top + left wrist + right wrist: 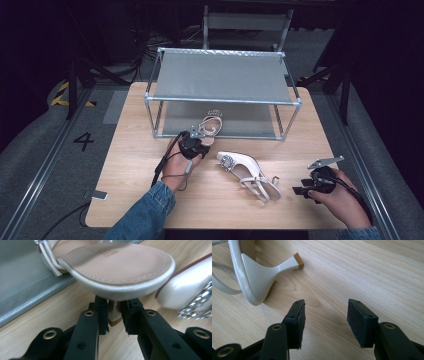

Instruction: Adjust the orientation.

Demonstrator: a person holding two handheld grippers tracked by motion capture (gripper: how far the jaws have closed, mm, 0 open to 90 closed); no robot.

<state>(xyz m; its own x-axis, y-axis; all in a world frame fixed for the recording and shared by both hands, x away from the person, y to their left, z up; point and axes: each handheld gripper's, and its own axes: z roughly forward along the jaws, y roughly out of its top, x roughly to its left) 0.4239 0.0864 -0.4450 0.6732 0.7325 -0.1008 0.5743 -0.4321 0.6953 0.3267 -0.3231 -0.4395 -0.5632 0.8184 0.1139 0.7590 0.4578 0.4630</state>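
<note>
— Currently, what does your left claw [115,315] have?

— Your left claw is clenched on the heel [114,312] of the sandal [120,267]. In the left gripper view both pads press the slim heel from either side, and the sandal's insole sits tilted above them. In the high view that sandal [210,125] is at the front edge of the shoe rack [222,100], just at the lower shelf [220,120], with your left claw [195,142] directly behind it.

— And the other shoe?

— The second sandal [247,172] lies on its side on the desk [140,170], between your two hands and apart from the rack. Its jewelled buckle [227,161] points toward your left hand [175,167]. In the left gripper view the buckle [197,305] is just beside the held sandal. In the right gripper view its heel [287,265] juts out sideways above the wood, tan tip outward.

— State of your right claw [324,312]?

— Released. Its jaws stand wide apart over bare wood, touching nothing, with the second sandal's heel near but clear of them. In the high view your right claw [305,190] rests low at the desk's right front, in your right hand [340,200].

— Anything else on the desk?

— A small phone-like object [99,195] at the left front corner, well apart from the shoes.
</note>
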